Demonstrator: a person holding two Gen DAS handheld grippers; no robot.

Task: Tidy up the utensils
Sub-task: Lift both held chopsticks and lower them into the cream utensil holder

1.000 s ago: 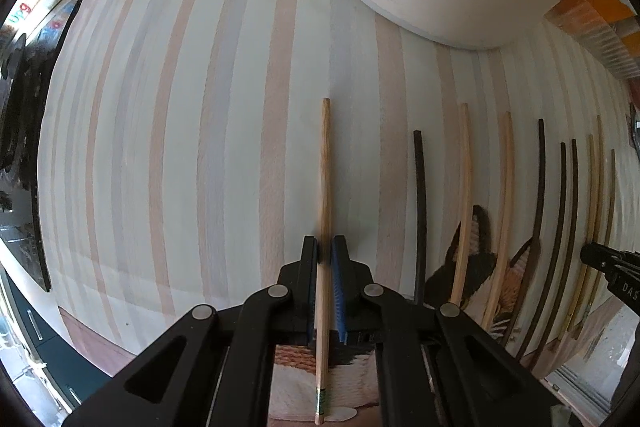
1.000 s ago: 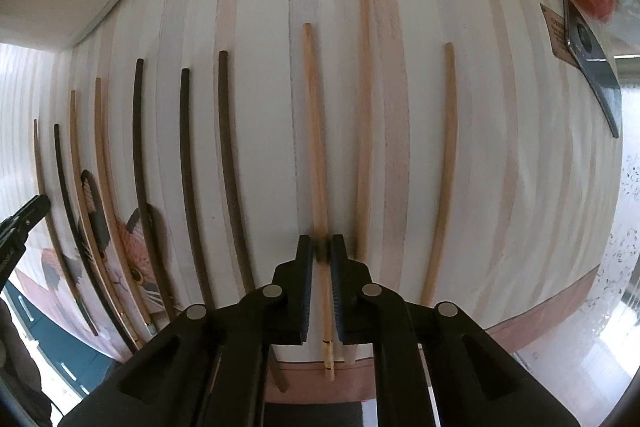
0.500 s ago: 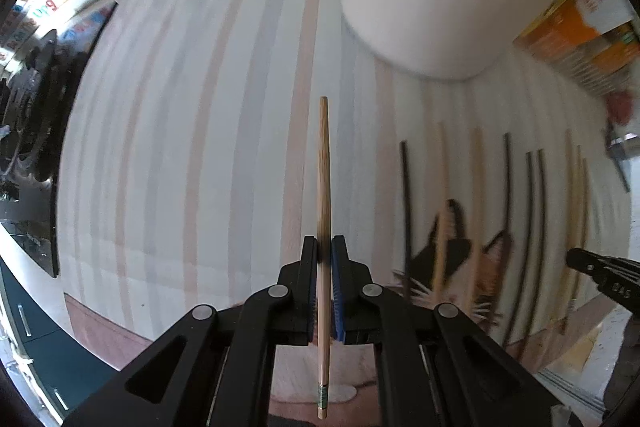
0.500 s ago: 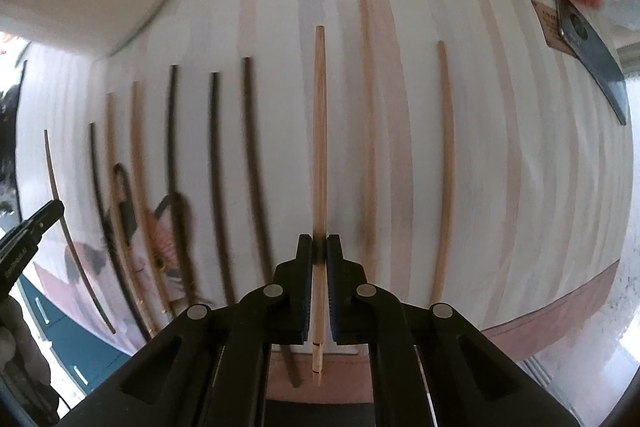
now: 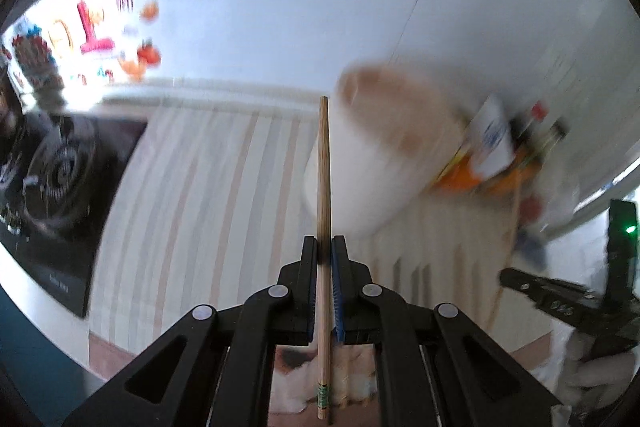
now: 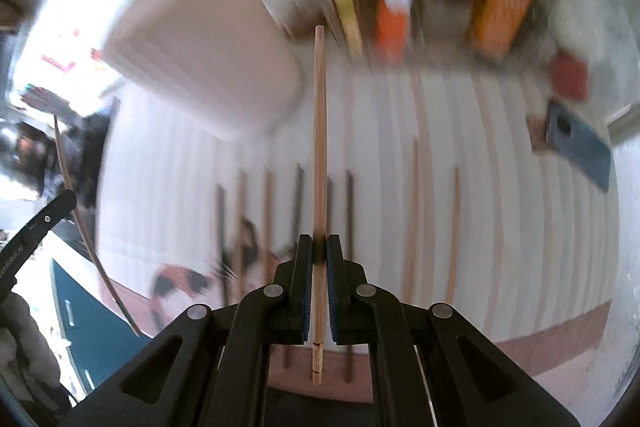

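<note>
My left gripper (image 5: 324,247) is shut on a light wooden chopstick (image 5: 323,187) with a green band near its end, held high above the striped mat (image 5: 192,195). Its tip points toward a white holder cup (image 5: 372,163), which is blurred. My right gripper (image 6: 319,247) is shut on another light wooden chopstick (image 6: 319,131), lifted above the mat (image 6: 520,207). Several dark and light chopsticks (image 6: 298,195) lie in a row on the mat below it. The white cup (image 6: 208,67) stands at the upper left in the right wrist view.
A black stove top (image 5: 60,179) lies left of the mat. Boxes and bottles (image 5: 504,151) stand against the back wall; they also show in the right wrist view (image 6: 500,11). A dark phone (image 6: 576,143) lies at the mat's right edge. The other gripper (image 5: 560,291) shows at the right.
Both grippers have lifted their chopsticks off the mat and tilted upward, so the wall, cup rim and back items now show. The views are motion-blurred.
</note>
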